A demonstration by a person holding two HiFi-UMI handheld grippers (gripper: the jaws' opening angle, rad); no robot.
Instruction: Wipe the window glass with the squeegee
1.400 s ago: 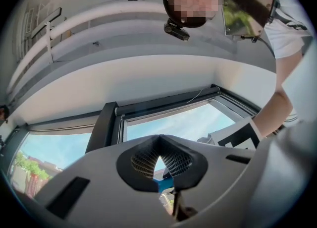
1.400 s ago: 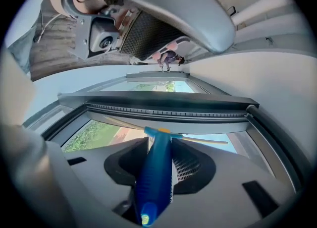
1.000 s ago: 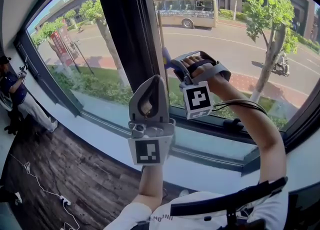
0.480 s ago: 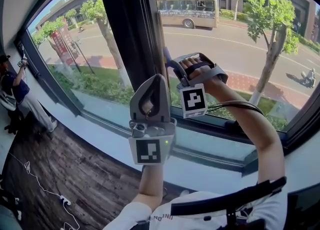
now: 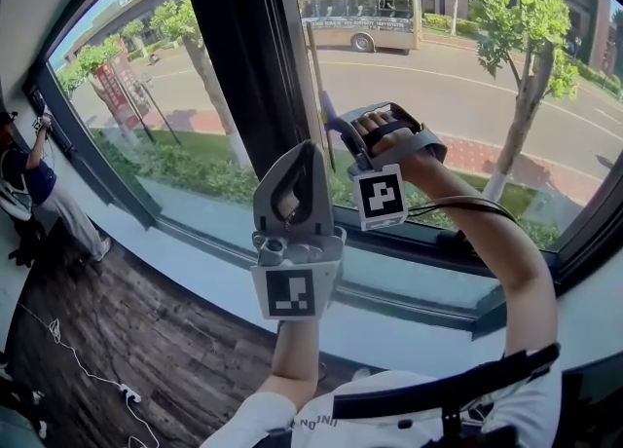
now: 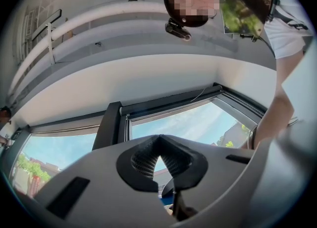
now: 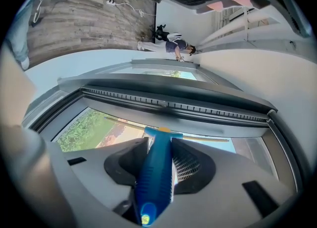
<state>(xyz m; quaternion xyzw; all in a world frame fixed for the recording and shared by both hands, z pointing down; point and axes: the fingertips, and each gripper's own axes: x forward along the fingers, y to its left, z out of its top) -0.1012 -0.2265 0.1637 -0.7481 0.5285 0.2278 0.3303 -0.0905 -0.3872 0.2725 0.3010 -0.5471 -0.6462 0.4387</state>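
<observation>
My right gripper (image 5: 341, 128) is raised in front of the window glass (image 5: 438, 66), shut on the squeegee's blue handle (image 5: 326, 108). The thin blade (image 5: 317, 86) stands roughly upright next to the dark mullion (image 5: 238, 56). In the right gripper view the blue handle (image 7: 156, 172) runs out between the closed jaws of that gripper (image 7: 157, 157). Its yellow-edged blade (image 7: 168, 134) lies crosswise near the glass (image 7: 99, 128). My left gripper (image 5: 304, 154) points up just left of and below it, shut with nothing held. In its own view the left gripper (image 6: 159, 160) faces the window top and ceiling.
A light sill (image 5: 389, 290) runs under the dark window frame. A person (image 5: 29, 178) stands at the far left on the wood floor (image 5: 127, 339), where a white cable (image 5: 88, 373) trails. Trees, a road and a bus (image 5: 360, 18) show outside.
Both grippers stay almost where they were, and the squeegee is still gripped. The person at the left raised an arm. A scooter outside rode out of sight.
</observation>
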